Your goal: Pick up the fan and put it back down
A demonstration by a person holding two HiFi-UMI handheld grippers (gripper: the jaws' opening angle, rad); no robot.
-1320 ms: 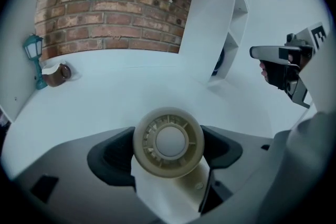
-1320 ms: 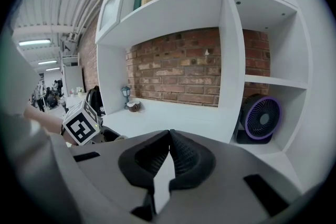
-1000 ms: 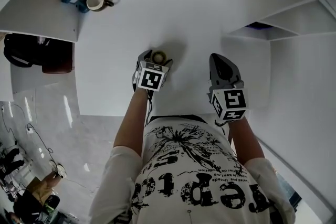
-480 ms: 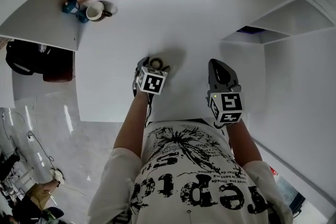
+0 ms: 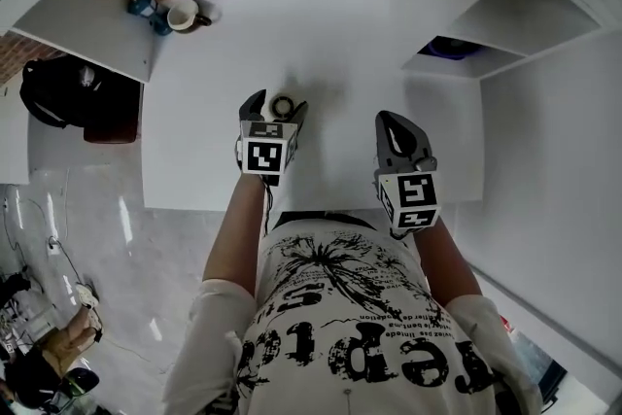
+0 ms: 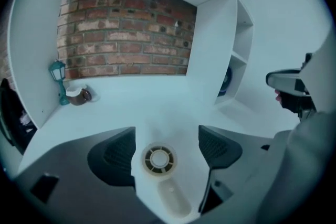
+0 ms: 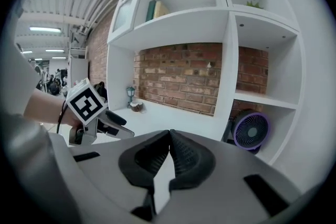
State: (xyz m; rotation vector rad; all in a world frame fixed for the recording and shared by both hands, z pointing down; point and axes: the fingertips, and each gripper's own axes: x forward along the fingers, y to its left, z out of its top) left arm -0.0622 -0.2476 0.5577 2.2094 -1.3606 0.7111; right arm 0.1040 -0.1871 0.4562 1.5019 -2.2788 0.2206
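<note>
A small cream hand-held fan [image 6: 158, 159] lies flat on the white table [image 5: 360, 44], its round head away from me and its handle [image 6: 173, 199] pointing back toward the left gripper's camera. My left gripper [image 6: 165, 147] is open, one jaw on each side of the fan's head and neither touching it. In the head view the fan [image 5: 283, 104] shows between the left gripper [image 5: 278, 102] fingertips. My right gripper [image 5: 394, 123] hovers to the right, shut and holding nothing; its pads [image 7: 169, 136] meet at the tips.
A mug [image 5: 183, 13] and a blue lantern figure [image 5: 146, 3] stand at the table's back left corner against the brick wall. A purple desk fan [image 7: 251, 130] sits in the lower shelf cubby on the right. Dark bags [image 5: 68, 97] lie left of the table.
The left gripper's jaws have spread apart from around the fan, which now lies free on the table. The right gripper has stayed shut, roughly in place.
</note>
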